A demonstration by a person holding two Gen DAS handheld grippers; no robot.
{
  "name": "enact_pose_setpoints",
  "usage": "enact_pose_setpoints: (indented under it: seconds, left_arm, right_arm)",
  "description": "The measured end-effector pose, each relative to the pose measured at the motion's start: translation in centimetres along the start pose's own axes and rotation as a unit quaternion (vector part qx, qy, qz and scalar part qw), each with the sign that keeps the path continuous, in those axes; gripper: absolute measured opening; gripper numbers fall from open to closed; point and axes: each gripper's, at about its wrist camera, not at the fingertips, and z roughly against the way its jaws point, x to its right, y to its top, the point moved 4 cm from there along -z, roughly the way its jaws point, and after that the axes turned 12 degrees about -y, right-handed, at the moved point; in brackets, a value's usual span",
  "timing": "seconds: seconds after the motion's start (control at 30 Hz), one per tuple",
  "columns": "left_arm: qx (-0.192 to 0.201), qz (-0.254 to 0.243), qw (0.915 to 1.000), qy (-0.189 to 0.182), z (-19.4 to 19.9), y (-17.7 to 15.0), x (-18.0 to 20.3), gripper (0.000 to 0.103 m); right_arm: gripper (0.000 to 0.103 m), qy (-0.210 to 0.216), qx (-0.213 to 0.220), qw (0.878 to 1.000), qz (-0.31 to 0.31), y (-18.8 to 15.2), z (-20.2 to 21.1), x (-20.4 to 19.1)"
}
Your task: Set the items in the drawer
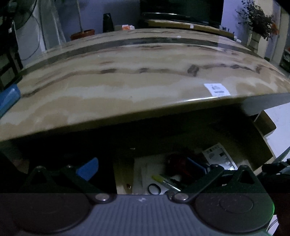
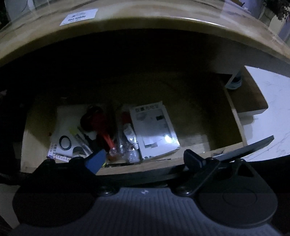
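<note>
A dim room surrounds a low wooden tea table (image 1: 126, 76) with a glossy, streaked top, and beneath its front edge an open drawer (image 2: 203, 143) is pulled out toward the cameras.

The right gripper (image 2: 145, 161) hangs just above the drawer's front edge with its jaws spread wide and nothing between them; one finger wears a blue pad (image 2: 96, 160), the other is bare black (image 2: 194, 160). The left gripper (image 1: 146, 172) is likewise wide open and empty, poised over the left part of the drawer, its blue pad (image 1: 88, 170) showing on one side and the other finger largely lost in the dark.

Inside the drawer lie a white printed box (image 2: 154, 130) near the middle, a red-handled tool (image 2: 103, 130) beside it, crinkled clear packets (image 2: 130, 145) between the two, a black ring (image 2: 64, 142) on a printed sheet toward the left, and a yellow-tipped pen (image 1: 163, 180) next to the ring. The drawer's right half is bare wood.

On the tabletop a white label (image 2: 79, 16) reading "tea table" sits near the front edge. Beyond the table stand a dark cone-shaped object (image 1: 108, 22), a reddish bowl (image 1: 82, 34), a black television (image 1: 181, 10) on a stand, and a potted plant (image 1: 257, 20) at the far right. Pale floor (image 2: 271, 109) shows to the right of the drawer.
</note>
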Motion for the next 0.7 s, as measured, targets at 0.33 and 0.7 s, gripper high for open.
enact_pose_setpoints:
  seconds: [0.33,0.7]
  left_arm:
    - [0.002,0.011,0.9999,-0.013,-0.3,-0.5,-0.4,0.102]
    - [0.002,0.018,0.9994,-0.029,-0.2,-0.6,-0.6,0.093]
  right_arm:
    - [0.085,0.001,-0.002,1.000,-0.007,-1.1,0.2,0.0]
    - [0.072,0.029,0.020,0.999,0.005,-0.3,1.3,-0.5]
